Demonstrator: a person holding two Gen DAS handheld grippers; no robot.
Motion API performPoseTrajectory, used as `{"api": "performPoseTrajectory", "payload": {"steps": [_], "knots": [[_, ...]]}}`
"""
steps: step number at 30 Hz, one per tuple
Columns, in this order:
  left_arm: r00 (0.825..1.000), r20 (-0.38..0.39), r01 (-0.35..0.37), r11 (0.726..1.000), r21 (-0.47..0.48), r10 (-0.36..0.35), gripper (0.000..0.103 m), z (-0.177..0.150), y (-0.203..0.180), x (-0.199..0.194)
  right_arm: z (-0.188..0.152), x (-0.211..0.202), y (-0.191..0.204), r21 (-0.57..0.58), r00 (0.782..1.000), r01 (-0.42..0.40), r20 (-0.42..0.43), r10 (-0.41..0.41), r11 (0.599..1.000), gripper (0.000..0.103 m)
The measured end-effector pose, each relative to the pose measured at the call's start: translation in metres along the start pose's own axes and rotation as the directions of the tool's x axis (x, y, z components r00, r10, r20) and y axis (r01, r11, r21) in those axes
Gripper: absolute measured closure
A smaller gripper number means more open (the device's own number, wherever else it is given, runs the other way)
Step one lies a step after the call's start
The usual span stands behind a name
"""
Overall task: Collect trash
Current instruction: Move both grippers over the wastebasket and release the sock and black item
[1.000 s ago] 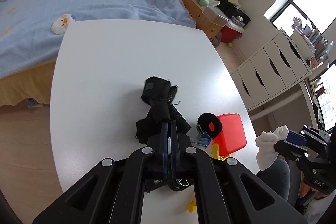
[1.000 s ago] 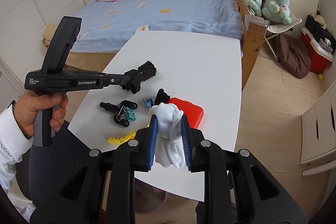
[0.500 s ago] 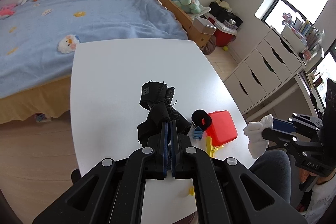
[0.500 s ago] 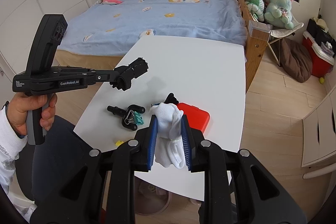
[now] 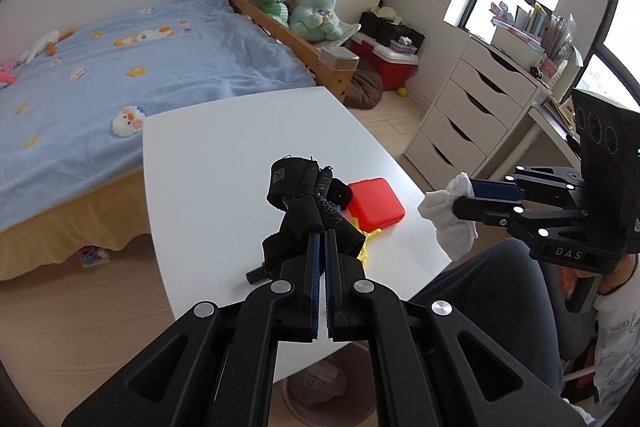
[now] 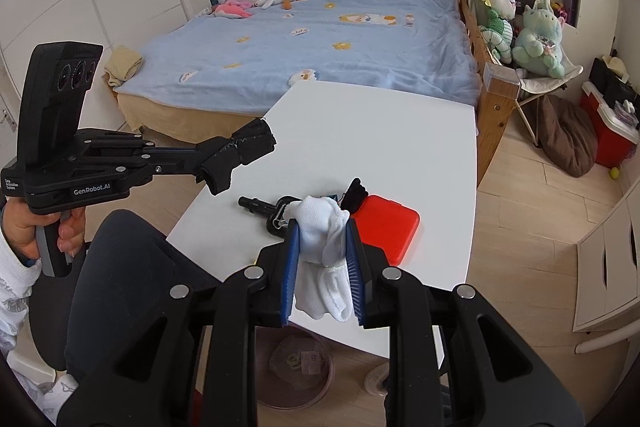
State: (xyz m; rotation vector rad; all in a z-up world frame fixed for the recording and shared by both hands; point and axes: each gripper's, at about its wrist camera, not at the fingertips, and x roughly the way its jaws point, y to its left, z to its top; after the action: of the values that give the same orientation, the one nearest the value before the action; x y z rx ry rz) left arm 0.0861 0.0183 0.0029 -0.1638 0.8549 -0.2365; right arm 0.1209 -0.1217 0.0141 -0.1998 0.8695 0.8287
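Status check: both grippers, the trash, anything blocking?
Left gripper shut on black fabric. Right gripper shut on white sock. Both above white table. Nothing blocking.

My left claw (image 6: 236, 157) is clamped tight, angled downward; my right claw (image 6: 322, 251) pinches partway closed, also angled downward, near me.

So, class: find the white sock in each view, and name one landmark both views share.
Left wrist view: the white sock hangs at right, clamped in the right gripper, off the table's edge.
Right wrist view: the sock is at bottom centre, between the blue pads.
Shared landmark: the red case on the table.
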Motion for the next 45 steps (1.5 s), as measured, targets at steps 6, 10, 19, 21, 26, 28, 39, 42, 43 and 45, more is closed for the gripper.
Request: {"api": "performPoseTrajectory", "payload": {"steps": [6,10,19,21,26,28,39,42,43,45], "knots": [[0.999,0.015,0.03,0.998,0.047,-0.031,0.102,-0.024,-0.02,-0.015,-0.016,-0.014,0.014,-0.023,1.0,-0.01,0.017,0.01,1.0,0.081],[0.999,0.021,0.04,0.997,0.063,-0.041,0.102,-0.041,-0.029,-0.023,-0.028,-0.022,0.025,-0.042,1.0,-0.016,0.022,0.017,0.999,0.081],[0.998,0.021,0.059,0.995,0.08,-0.061,0.102,-0.074,-0.044,-0.038,-0.061,-0.035,0.047,-0.063,0.998,-0.053,0.015,0.054,0.997,0.081],[0.998,0.018,0.066,0.995,0.075,-0.067,0.102,-0.082,-0.046,-0.039,-0.069,-0.036,0.053,-0.068,0.998,-0.064,0.009,0.065,0.996,0.081],[0.998,0.005,0.068,0.995,0.067,-0.069,0.102,-0.106,-0.051,-0.041,-0.088,-0.035,0.064,-0.06,0.995,-0.098,-0.013,0.097,0.993,0.081],[0.998,0.003,0.068,0.996,0.064,-0.068,0.102,-0.113,-0.052,-0.043,-0.096,-0.032,0.068,-0.06,0.994,-0.109,-0.029,0.108,0.992,0.081],[0.996,0.004,0.091,0.995,0.037,-0.091,0.102,-0.129,-0.053,-0.053,-0.114,-0.018,0.079,-0.063,0.985,-0.161,-0.079,0.156,0.985,0.075],[0.996,0.006,0.091,0.995,0.036,-0.091,0.102,-0.129,-0.052,-0.053,-0.114,-0.017,0.081,-0.072,0.988,-0.143,-0.073,0.138,0.987,0.038],[0.996,0.006,0.092,0.995,0.035,-0.093,0.102,-0.128,-0.052,-0.053,-0.114,-0.018,0.08,-0.072,0.99,-0.131,-0.065,0.127,0.989,0.023],[0.996,0.005,0.09,0.995,0.038,-0.09,0.102,-0.129,-0.052,-0.054,-0.114,-0.021,0.078,-0.061,0.993,-0.112,-0.049,0.109,0.992,0.011]]}}
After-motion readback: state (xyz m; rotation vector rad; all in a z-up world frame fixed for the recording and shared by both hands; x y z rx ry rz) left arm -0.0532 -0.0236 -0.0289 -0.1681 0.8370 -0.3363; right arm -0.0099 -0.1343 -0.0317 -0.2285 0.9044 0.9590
